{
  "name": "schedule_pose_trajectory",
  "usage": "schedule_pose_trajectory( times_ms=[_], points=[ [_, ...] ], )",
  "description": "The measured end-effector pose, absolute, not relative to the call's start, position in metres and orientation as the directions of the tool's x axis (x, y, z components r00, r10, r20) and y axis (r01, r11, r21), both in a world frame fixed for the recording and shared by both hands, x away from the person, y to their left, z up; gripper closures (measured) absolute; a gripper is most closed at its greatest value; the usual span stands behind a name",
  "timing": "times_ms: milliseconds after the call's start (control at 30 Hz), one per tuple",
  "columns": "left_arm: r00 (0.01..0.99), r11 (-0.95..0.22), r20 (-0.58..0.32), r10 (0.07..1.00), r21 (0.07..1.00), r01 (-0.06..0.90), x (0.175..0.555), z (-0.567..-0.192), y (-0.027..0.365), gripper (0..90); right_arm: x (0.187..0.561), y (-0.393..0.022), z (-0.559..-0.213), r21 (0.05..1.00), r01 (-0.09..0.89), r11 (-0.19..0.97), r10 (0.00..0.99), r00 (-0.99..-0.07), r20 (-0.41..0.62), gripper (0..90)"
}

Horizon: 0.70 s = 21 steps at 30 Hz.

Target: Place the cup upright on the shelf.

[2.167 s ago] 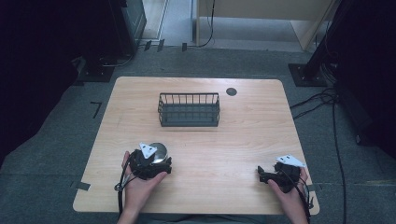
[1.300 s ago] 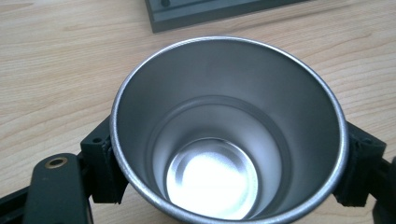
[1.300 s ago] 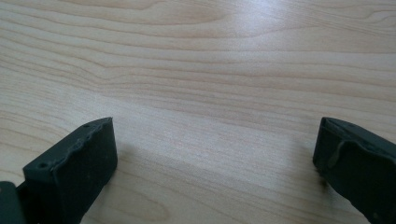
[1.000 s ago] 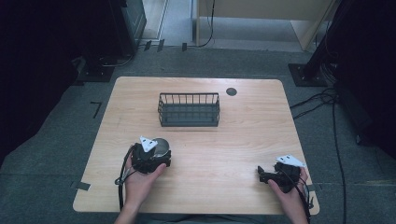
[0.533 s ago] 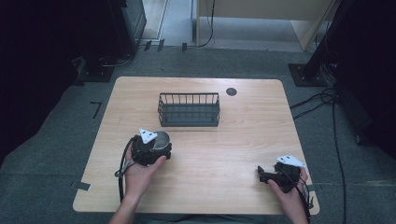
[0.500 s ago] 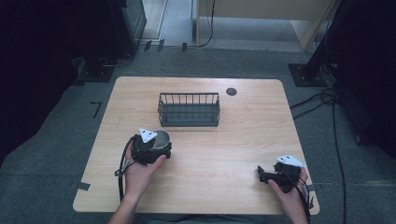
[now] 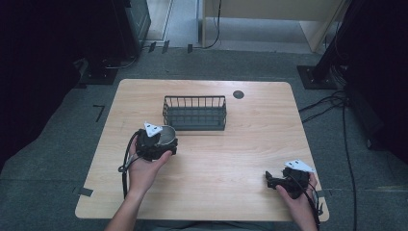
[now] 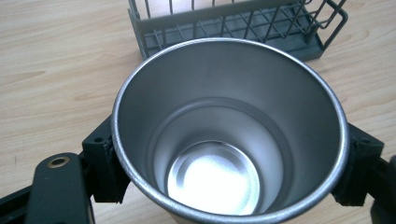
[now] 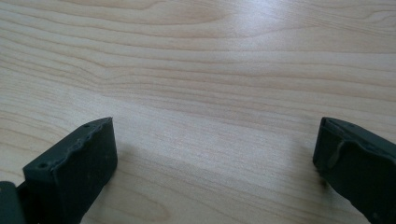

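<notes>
On the left I am holding a stainless steel cup (image 8: 231,135) in my left gripper (image 7: 155,144), jaws clamped against opposite sides of its wall just under the rim, so the cup is sitting upright with its mouth open to the camera and its long axis standing vertical. It is hanging just above the wooden table (image 7: 231,163), toward the near-left part of it. The wire basket (image 7: 195,112) is lying just beyond the cup and slightly to the right, its long side running across the table; I judge that short forward gap to be what the coming move depends on, and this hand is by far the nearer one. Over on the right, my right gripper (image 7: 287,182) is resting near the table's front right corner, jaws spread wide around nothing, well apart from cup and basket.
</notes>
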State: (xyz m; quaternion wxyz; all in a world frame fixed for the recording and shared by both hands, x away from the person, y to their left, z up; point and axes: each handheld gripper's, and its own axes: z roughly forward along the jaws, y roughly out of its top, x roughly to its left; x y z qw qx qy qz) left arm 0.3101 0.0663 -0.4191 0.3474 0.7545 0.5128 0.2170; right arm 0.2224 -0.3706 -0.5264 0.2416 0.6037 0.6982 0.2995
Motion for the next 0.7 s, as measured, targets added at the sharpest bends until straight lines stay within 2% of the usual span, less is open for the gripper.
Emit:
schedule_pose_trajectory(
  times_ms=[700],
  points=[
    [0.411,-0.253,-0.034,0.911,0.740,0.623,0.333,-0.395,0.061,19.1,0.222,-0.371,-0.526,0.710,0.698,0.091,0.988,-0.154,0.025,0.0]
  ],
)
